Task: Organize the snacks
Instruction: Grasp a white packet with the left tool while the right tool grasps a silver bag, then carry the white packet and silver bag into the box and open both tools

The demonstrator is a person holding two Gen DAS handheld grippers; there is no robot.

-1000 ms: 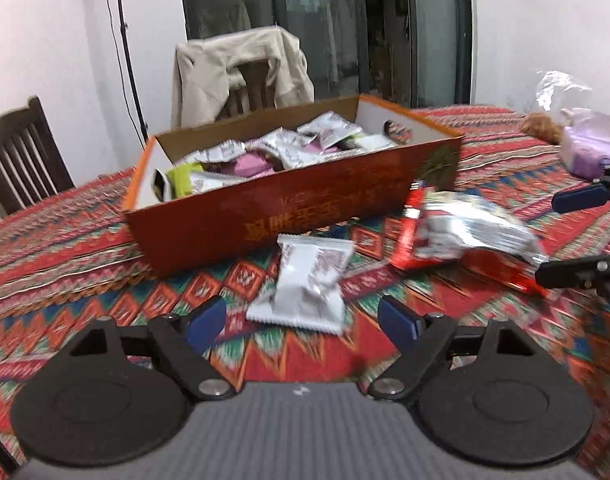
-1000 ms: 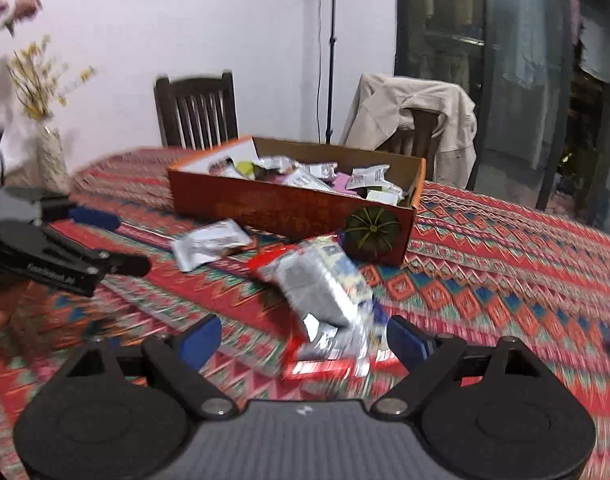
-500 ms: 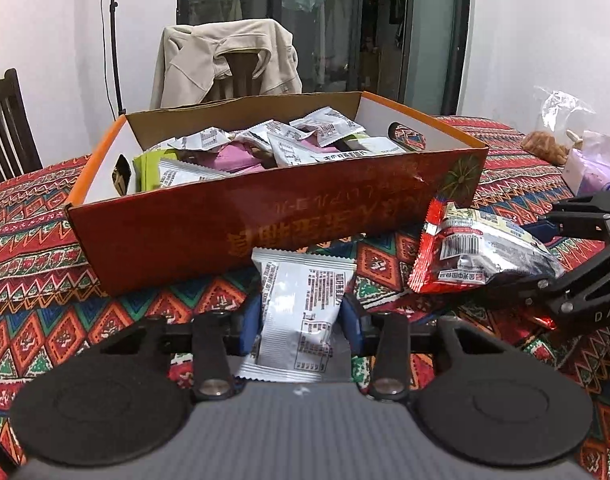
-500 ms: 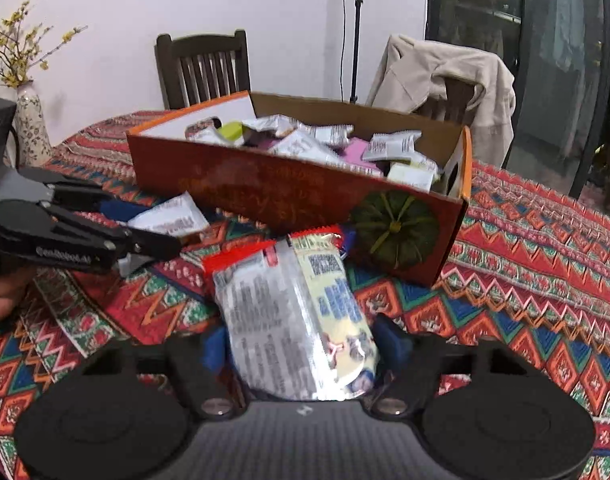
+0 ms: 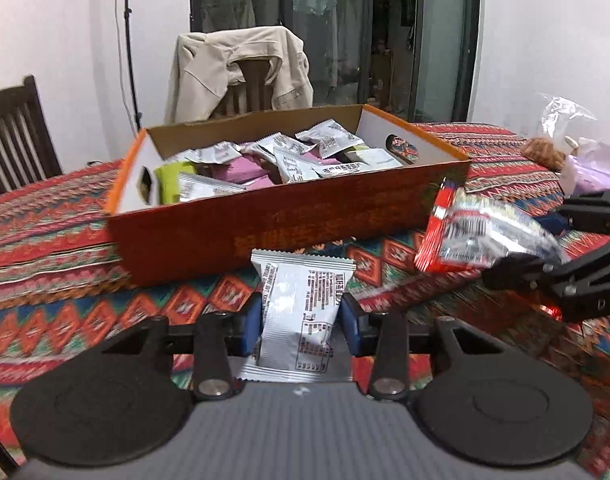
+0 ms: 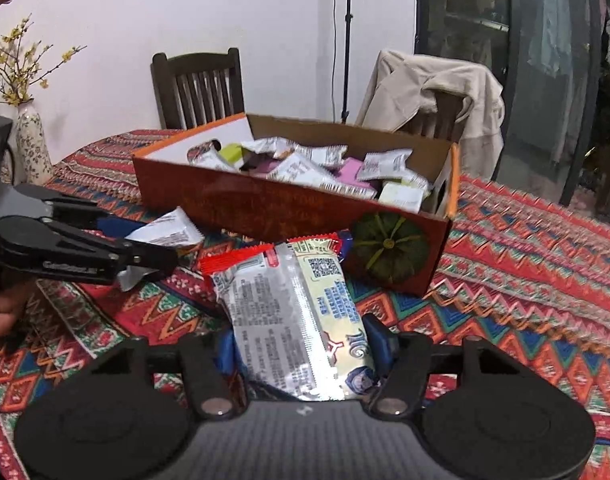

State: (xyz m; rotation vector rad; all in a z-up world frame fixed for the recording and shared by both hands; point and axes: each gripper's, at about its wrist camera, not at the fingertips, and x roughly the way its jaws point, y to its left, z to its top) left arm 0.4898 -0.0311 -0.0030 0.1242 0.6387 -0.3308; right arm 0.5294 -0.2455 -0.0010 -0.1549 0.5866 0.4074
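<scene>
Flower vase [image 6: 33, 148] by the wall: right wrist view only.

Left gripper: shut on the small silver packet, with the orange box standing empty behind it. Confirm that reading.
Wrong about the box. The left gripper is shut on the small silver packet, but the orange box behind it is filled with packets, as the left wrist view shows.

The open orange cardboard box [image 5: 289, 216] stands just ahead, its near wall barring a level path — the top is open. Patterned red tablecloth [image 6: 525, 264] lies bare to the right.
</scene>
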